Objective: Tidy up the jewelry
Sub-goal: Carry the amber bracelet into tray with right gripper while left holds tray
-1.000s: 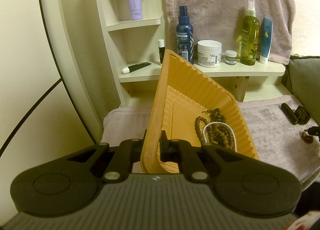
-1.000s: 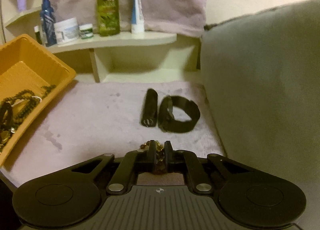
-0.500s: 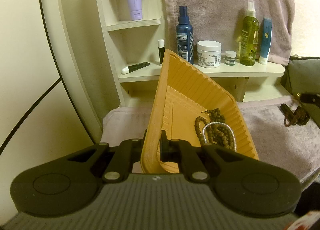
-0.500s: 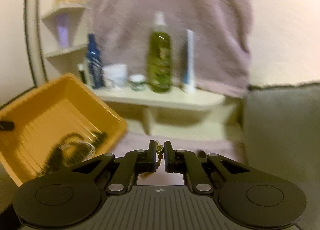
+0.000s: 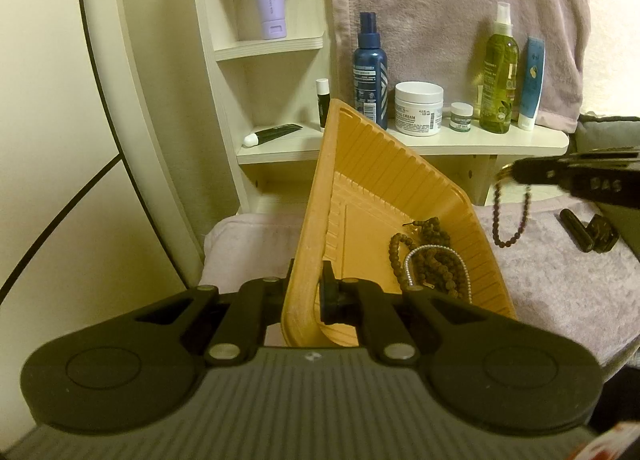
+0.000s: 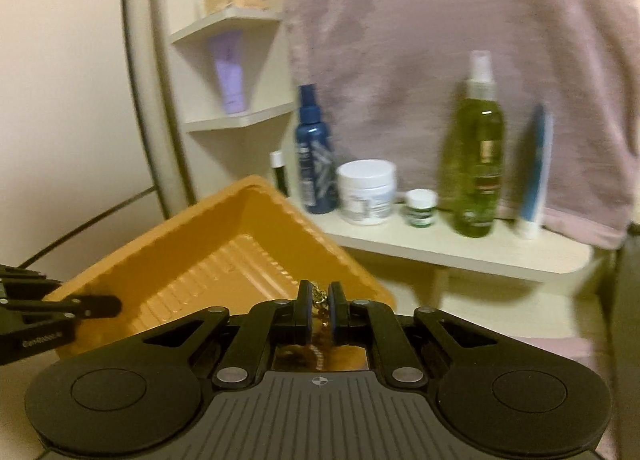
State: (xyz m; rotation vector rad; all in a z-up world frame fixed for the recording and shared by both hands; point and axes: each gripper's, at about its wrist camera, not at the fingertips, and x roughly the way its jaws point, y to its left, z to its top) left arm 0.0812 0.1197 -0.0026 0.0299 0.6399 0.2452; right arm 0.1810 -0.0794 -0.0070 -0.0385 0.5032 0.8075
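Left hand-held gripper (image 5: 306, 292) clamps the tilted orange tray (image 5: 400, 188); right hand-held gripper (image 6: 320, 310) pinches a beaded bracelet (image 5: 512, 216), next released over the tray.

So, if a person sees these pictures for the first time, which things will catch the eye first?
First the orange tray, tilted up on the towel-covered surface, with the left gripper shut on its near rim and dark bead strings lying at its low side. Next, the beaded bracelet dangling from the right gripper, to the right of the tray. Behind stands a shelf of bottles and jars.
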